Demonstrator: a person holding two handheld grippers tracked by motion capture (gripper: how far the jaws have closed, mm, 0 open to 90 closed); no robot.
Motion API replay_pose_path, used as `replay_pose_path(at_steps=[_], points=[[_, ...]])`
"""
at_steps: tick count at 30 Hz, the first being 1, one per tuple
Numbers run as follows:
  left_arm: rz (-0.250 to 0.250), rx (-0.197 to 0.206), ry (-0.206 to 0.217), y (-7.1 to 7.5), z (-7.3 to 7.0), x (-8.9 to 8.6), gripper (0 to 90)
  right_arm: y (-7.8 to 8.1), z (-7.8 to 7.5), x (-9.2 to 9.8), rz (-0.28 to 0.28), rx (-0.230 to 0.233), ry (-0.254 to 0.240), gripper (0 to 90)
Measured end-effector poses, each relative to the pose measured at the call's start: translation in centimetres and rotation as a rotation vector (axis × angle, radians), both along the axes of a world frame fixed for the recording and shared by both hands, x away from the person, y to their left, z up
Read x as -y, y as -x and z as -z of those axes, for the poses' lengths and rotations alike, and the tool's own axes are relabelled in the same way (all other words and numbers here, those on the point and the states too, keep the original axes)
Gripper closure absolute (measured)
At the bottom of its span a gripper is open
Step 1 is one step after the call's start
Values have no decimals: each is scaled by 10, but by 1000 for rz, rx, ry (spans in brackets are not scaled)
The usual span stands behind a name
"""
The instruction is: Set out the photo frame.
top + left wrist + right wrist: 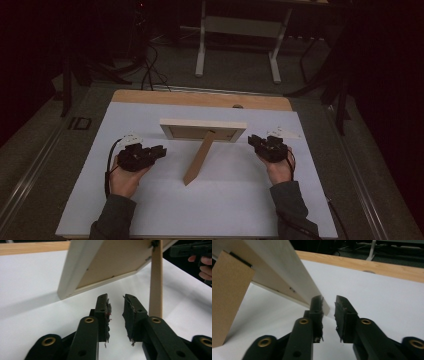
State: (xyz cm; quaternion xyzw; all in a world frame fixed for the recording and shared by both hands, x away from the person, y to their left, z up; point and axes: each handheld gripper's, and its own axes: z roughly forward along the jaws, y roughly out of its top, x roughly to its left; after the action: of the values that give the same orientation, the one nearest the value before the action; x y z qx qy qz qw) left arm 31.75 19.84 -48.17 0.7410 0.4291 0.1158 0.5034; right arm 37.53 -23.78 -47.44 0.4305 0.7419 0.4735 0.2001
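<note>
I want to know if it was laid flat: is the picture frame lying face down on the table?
No, the picture frame stands upright, propped on its stand.

One picture frame point(202, 129) with one stand point(199, 159), two grippers, one table point(150, 97)

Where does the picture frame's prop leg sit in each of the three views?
High view: the prop leg slants from the picture frame at centre down toward the person.
Left gripper view: an upright strip right of centre, above the right jaw.
Right gripper view: a broad brown board at the left edge.
Shared landmark: the frame's pale back.
</note>
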Motion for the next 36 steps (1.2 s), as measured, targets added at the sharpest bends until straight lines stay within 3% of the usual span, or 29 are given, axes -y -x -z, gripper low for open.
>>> replay_pose_path(at_steps=[5, 8, 16, 26, 36], points=[[-34, 15, -1, 1, -2, -3, 845, -8, -6, -1, 8, -2, -18, 888], [-45, 24, -6, 1, -2, -3, 900, -14, -10, -3, -5, -6, -25, 899], [-54, 27, -19, -3, -5, 1, 900, -23, -21, -14, -39, -8, -41, 899], [-63, 42, -19, -12, -12, 10, 900, -36, -17, -24, -52, -26, -52, 899], [-65, 67, -65, -20, -20, 26, 900, -39, -22, -23, -62, -24, -80, 899]])
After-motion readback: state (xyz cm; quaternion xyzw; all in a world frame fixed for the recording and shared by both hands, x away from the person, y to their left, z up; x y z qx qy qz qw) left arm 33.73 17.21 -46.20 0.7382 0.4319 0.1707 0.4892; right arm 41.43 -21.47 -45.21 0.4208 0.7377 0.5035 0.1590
